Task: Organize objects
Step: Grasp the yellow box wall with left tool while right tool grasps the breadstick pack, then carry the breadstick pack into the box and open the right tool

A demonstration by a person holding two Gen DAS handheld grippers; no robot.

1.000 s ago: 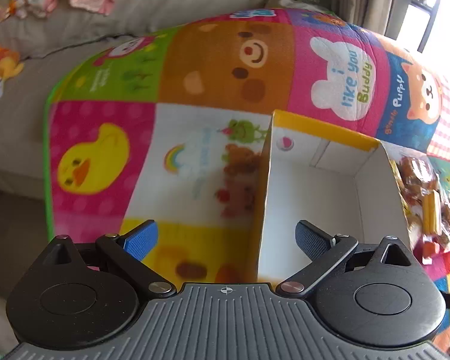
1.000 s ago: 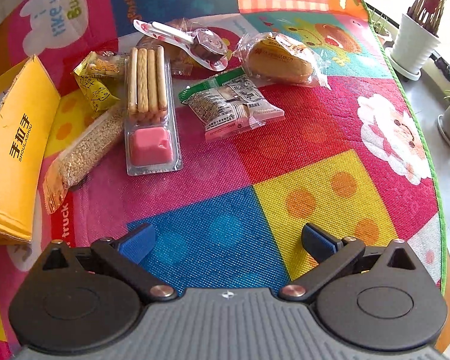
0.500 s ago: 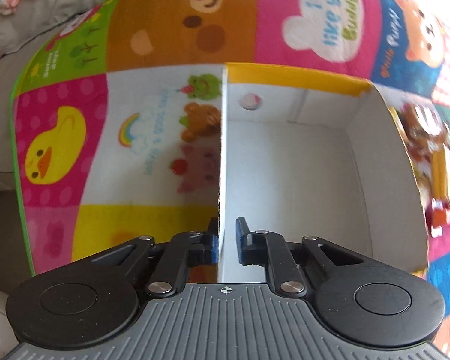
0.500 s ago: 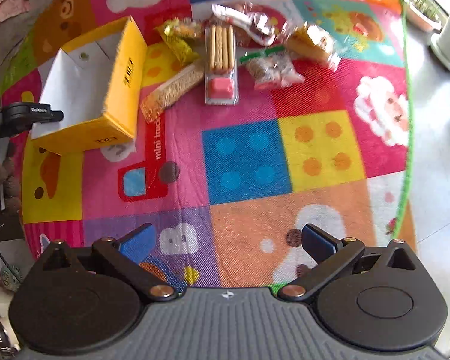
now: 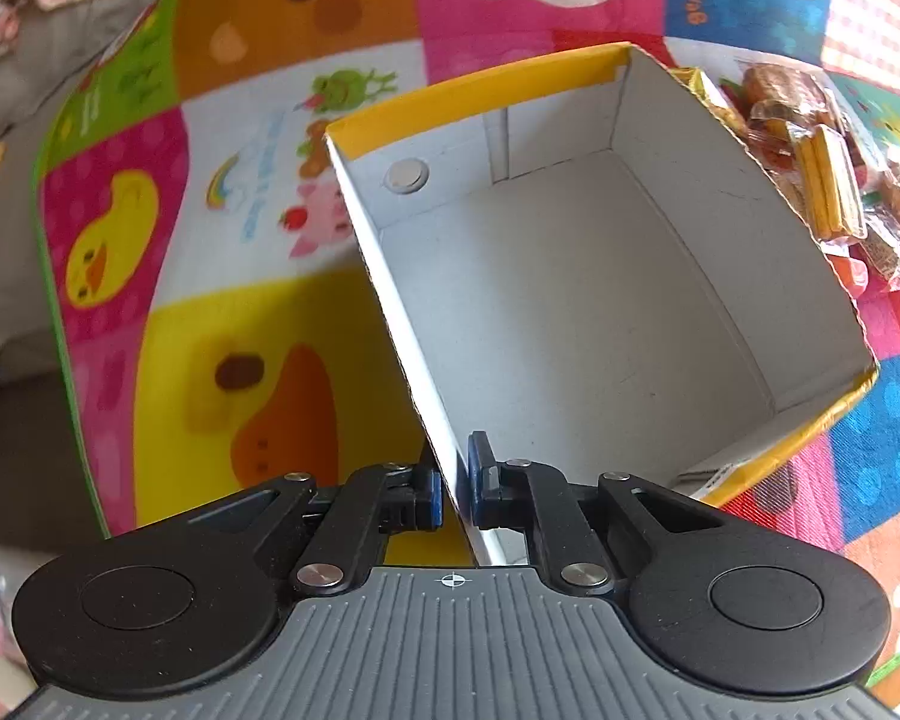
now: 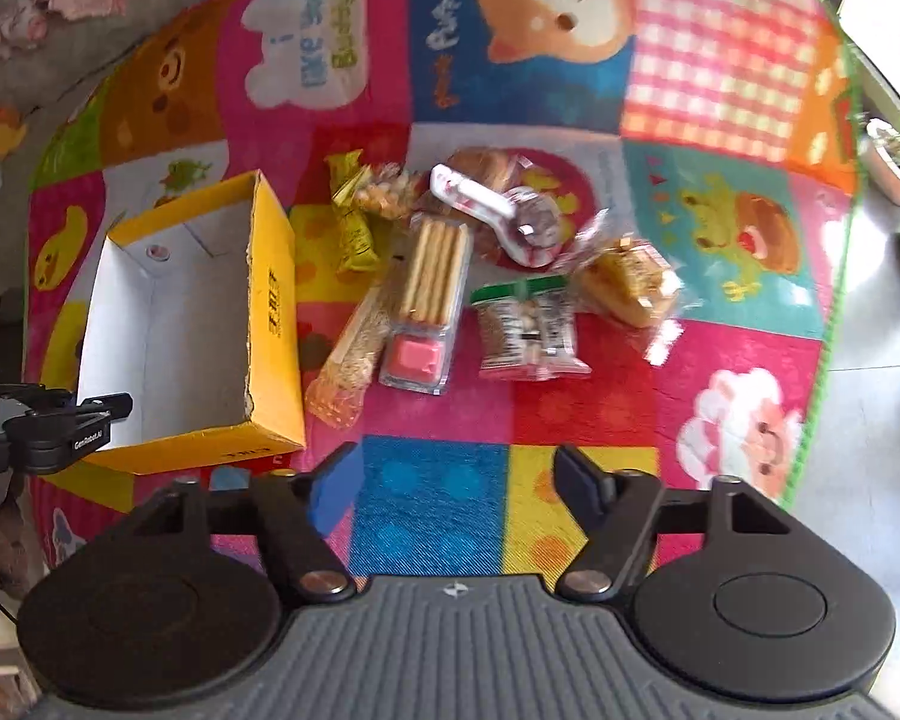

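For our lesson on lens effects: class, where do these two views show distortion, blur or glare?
Left wrist: the box walls bow, the mat looks soft. Right wrist: the mat edge curves, snack packets are slightly smeared, bright daylight washes the floor.

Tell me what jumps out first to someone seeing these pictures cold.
The yellow box, open and empty, stands on the left of a loud cartoon play mat, the left gripper pinching its near wall. Right of the box lies a heap of wrapped snacks, the right gripper above, closing on nothing.
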